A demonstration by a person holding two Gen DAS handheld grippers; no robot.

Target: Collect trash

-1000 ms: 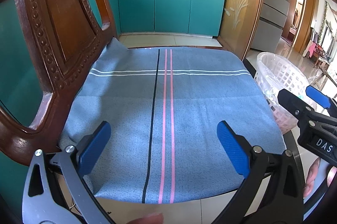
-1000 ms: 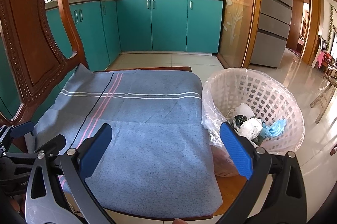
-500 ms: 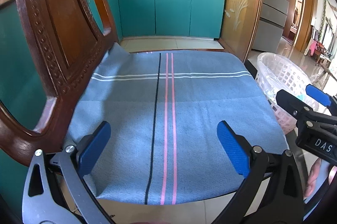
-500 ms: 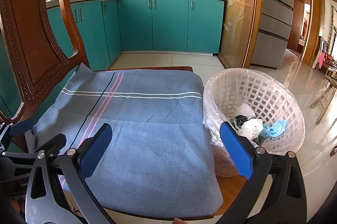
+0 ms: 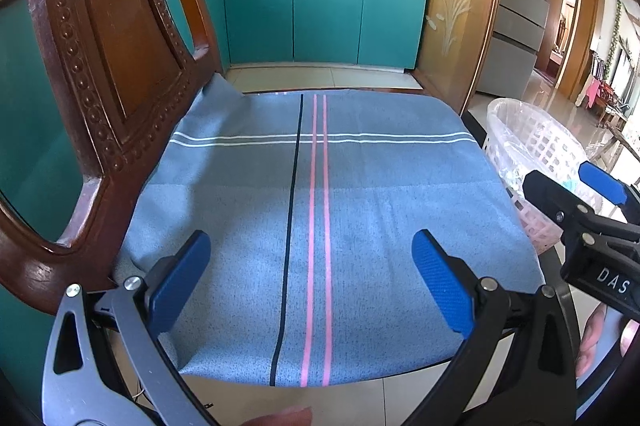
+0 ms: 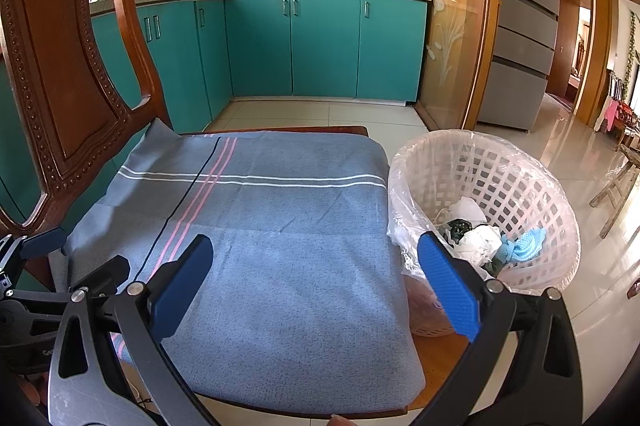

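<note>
A white lattice basket (image 6: 520,185) lined with a clear bag stands on the floor right of the chair; it also shows in the left wrist view (image 5: 532,145). Inside lie crumpled white (image 6: 482,244), dark (image 6: 456,228) and light-blue (image 6: 524,244) trash pieces. My left gripper (image 5: 312,280) is open and empty above the front of the blue striped cloth (image 5: 320,209). My right gripper (image 6: 316,280) is open and empty over the cloth's right front, its right finger in front of the basket. No trash shows on the cloth.
The cloth covers the seat of a carved wooden chair (image 5: 100,37) whose back rises at the left. Teal kitchen cabinets (image 6: 320,41) stand behind, a refrigerator (image 6: 524,17) at the right. Tiled floor (image 6: 592,306) surrounds the basket.
Both grippers have drawn back and risen slightly, staying open. The cloth and basket have not moved.
</note>
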